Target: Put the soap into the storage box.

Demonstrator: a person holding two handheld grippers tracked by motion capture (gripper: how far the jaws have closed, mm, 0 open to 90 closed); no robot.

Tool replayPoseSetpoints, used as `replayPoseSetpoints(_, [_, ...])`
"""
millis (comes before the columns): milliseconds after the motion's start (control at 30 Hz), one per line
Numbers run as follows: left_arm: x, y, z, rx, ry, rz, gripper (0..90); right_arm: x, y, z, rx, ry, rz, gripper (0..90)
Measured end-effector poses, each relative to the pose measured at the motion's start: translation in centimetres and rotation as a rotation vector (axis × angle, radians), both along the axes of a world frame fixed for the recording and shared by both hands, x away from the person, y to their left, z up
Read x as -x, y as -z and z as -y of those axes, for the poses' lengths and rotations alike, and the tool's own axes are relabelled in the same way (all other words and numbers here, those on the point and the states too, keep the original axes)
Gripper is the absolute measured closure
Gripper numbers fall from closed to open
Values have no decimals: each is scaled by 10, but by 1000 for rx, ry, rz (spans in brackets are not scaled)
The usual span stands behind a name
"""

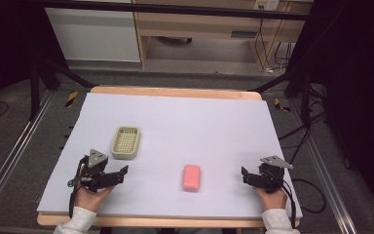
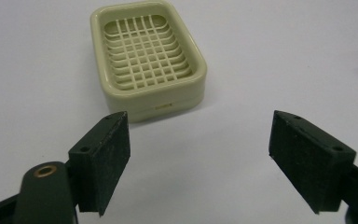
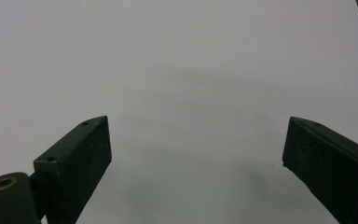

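between both spread, empty claws, left claw (image 1: 122, 171) and right claw (image 1: 244, 174), pink soap (image 1: 191, 177) lies lengthwise front-to-back.

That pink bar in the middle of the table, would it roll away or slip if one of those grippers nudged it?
The pink bar lies flat with broad faces and rounded corners, so it would likely slide, not roll. It looks like soap: probably stiff and fairly dense. Its smooth surface may slip between the pads, though that is hard to judge from this distance.
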State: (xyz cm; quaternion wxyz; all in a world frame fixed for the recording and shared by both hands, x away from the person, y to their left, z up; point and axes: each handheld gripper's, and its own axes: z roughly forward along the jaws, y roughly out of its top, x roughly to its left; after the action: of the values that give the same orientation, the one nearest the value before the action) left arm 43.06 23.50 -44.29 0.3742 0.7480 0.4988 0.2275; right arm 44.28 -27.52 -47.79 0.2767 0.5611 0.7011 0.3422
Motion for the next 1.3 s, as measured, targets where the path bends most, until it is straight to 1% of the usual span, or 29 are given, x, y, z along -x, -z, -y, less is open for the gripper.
replayPoseSetpoints(233, [2,-2,9,-1,20,1,202,-1,0,0,6,3,-2,83])
replayPoseSetpoints(267, [3,-2,12,-2,31,3,202,0,0,0,11,4,0,83])
replayPoseSetpoints(400, [3,-4,18,-2,45,3,202,0,-1,-1,14,7,3,83])
replayPoseSetpoints(467, [4,-5,20,-3,45,4,202,0,-1,-1,13,6,0,83])
replayPoseSetpoints(533, [4,-6,22,6,51,1,202,0,-1,-2,11,5,-1,83])
replayPoseSetpoints(700, [5,-7,27,5,65,0,204,0,-1,-3,12,5,0,85])
replayPoseSetpoints(800, [5,-9,32,-1,79,-2,204,0,-1,-2,12,4,-5,85])
replayPoseSetpoints(1033, [4,-13,40,-9,92,1,202,0,0,-3,16,-1,-12,84])
replayPoseSetpoints(1167, [2,-16,47,-18,104,-11,202,0,0,-3,16,0,-10,84])
replayPoseSetpoints(1200, [1,-17,51,-24,111,-17,201,0,0,-3,15,0,-12,84])
replayPoseSetpoints(1300, [-1,-19,56,-22,115,-22,201,0,0,-3,15,-1,-14,84])
